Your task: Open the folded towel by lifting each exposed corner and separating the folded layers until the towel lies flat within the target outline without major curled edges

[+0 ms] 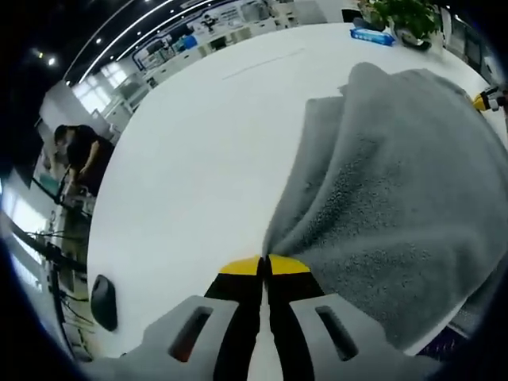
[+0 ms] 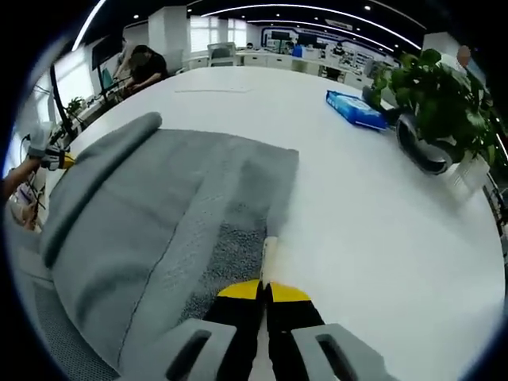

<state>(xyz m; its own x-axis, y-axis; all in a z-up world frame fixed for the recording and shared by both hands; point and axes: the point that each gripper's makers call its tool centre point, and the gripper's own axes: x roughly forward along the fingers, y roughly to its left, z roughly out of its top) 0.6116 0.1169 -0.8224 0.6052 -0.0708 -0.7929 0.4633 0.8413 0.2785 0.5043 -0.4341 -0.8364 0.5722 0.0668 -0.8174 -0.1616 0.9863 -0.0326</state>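
Large open-plan office or lab hall with a big white table.

Long strip lights (image 2: 317, 12) run across a dark ceiling above rows of desks and screens (image 2: 262, 57) at the far side. A person in dark clothes (image 1: 83, 155) bends over a workstation beside the white table (image 1: 198, 159). A potted green plant (image 2: 432, 95) and a blue box (image 2: 355, 109) sit on the table.
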